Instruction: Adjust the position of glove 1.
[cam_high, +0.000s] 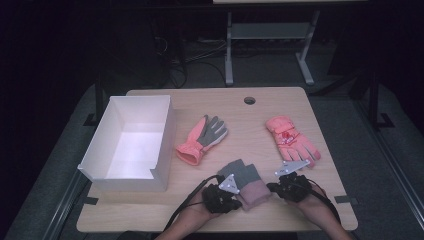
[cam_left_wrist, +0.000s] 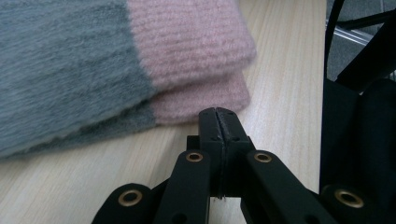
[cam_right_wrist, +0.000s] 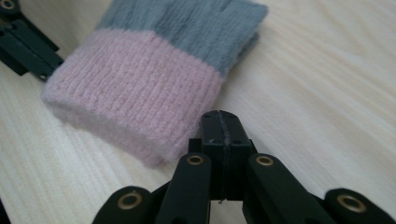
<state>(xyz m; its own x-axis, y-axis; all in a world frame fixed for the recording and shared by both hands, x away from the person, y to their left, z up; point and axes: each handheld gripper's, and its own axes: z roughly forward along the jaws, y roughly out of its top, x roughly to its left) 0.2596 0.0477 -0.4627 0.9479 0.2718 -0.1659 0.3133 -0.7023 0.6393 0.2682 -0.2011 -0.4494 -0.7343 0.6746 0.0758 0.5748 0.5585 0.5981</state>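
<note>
Looking down from the high view, I see the grey-and-pink folded mittens (cam_high: 247, 183) lying near the front edge of the surface (cam_high: 280, 215), about midway along it. My left gripper (cam_high: 239, 196) sits just beside their left side and my right gripper (cam_high: 272, 187) just beside their right. A white box (cam_high: 165, 145) stands by the left edge, a pink-and-grey glove (cam_high: 202, 139) lies near the middle, and a pink glove (cam_high: 291, 139) lies toward the right edge.

Along the left gripper (cam_left_wrist: 218, 116) in its own view, I find the jaws pressed together with nothing between them, the tips just short of the pink cuff of the mittens (cam_left_wrist: 116, 60).

Along the right gripper (cam_right_wrist: 224, 119) in its own view, the jaws are likewise closed on nothing, the tips just beside the cuff's corner of the mittens (cam_right_wrist: 149, 84), which rest flat on the surface (cam_right_wrist: 327, 93).
</note>
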